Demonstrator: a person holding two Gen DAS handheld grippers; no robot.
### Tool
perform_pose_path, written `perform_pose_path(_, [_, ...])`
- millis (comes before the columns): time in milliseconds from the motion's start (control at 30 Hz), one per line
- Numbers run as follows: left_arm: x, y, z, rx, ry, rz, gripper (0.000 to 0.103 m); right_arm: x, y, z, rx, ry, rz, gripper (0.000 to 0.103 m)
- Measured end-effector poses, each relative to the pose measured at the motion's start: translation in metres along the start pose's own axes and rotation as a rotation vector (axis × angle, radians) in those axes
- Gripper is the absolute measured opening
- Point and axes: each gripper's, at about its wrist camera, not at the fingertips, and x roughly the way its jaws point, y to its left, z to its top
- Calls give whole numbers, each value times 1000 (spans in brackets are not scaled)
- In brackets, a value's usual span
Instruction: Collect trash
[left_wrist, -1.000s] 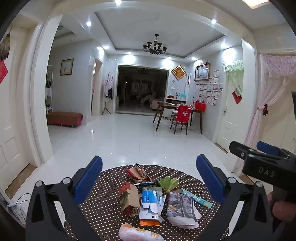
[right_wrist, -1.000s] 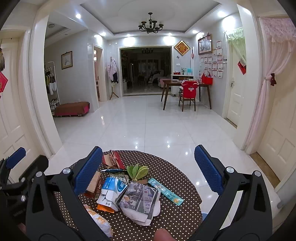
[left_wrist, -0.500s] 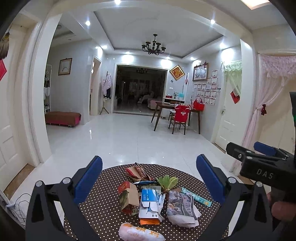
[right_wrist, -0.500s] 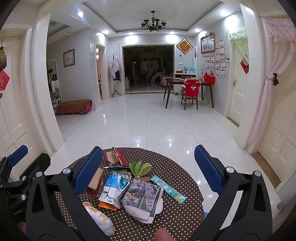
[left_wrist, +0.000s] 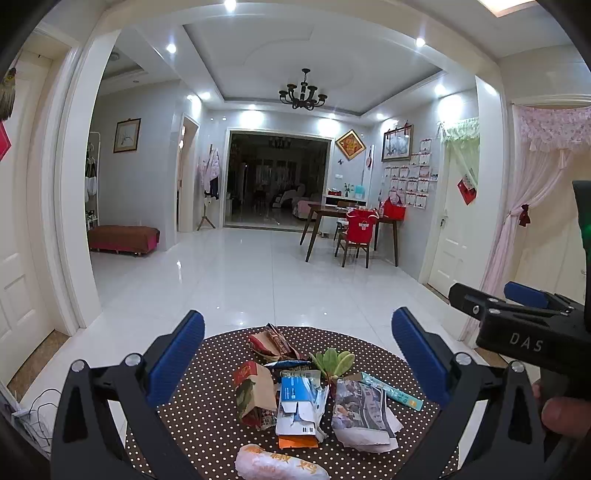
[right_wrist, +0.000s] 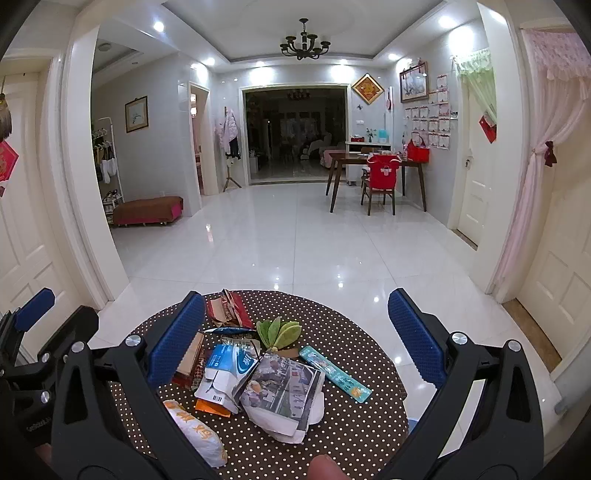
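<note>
Around the small green succulent (right_wrist: 279, 332) lies the trash: a crumpled red-brown wrapper (right_wrist: 225, 312) behind it, a torn blue-white carton (right_wrist: 223, 373) and brown box (left_wrist: 255, 395) to its left, a crumpled printed paper (right_wrist: 284, 397) in front, a teal strip (right_wrist: 334, 373) to its right.

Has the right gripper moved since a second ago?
Yes. The right gripper moved slightly left and tilted down: the red chair shifted right and up.
</note>
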Motion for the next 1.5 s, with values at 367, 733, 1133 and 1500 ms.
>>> perform_pose_path(367, [10, 6, -12, -15, 51, 10, 99, 7, -7, -1, 6, 27, 5, 97])
perform_pose_path(733, [41, 28, -64, -16, 222, 36, 99, 42, -23, -42, -1, 160, -17, 97])
perform_pose_path(1133, [95, 31, -162, -19, 523, 2, 99, 83, -50, -102, 36, 371, -62, 97])
perform_pose_path(1500, [141, 29, -196, -94, 613, -45, 85, 113, -41, -137, 41, 496, -16, 97])
